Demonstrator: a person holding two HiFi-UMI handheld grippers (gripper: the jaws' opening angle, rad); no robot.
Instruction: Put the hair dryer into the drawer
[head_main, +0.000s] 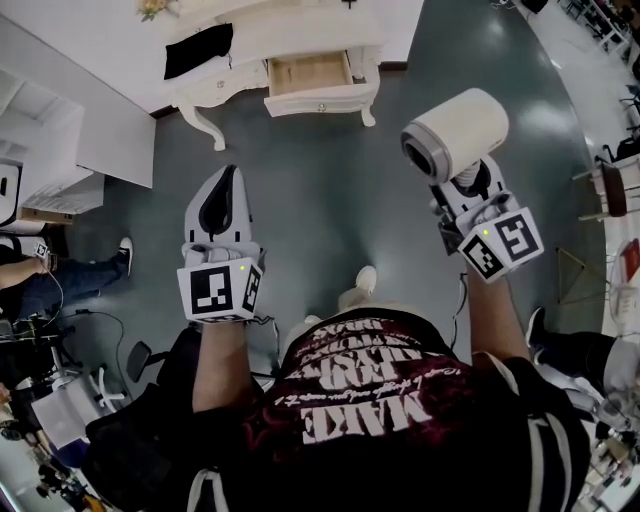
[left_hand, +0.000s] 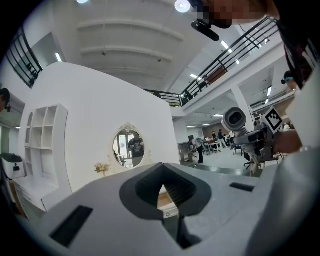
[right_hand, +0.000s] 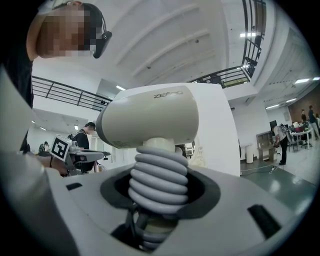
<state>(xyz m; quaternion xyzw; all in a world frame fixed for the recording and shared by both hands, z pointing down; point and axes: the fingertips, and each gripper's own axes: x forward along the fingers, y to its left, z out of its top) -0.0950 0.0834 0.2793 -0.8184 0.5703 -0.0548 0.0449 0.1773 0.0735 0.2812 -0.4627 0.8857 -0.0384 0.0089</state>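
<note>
While right claw (head_main: 472, 178) clamps cream hair dryer (head_main: 455, 133) by ribbed handle (right_hand: 159, 185) | left claw (left_hand: 162, 167) closed

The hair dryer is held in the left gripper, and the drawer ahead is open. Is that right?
Not quite: the hair dryer is held in the right gripper, whose jaws are closed on its handle, as the right gripper view shows. The left gripper holds nothing. The rest stands: the drawer ahead is open.

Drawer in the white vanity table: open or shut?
Open. The drawer juts out from the vanity table, and its wooden inside is visible from above.
</note>
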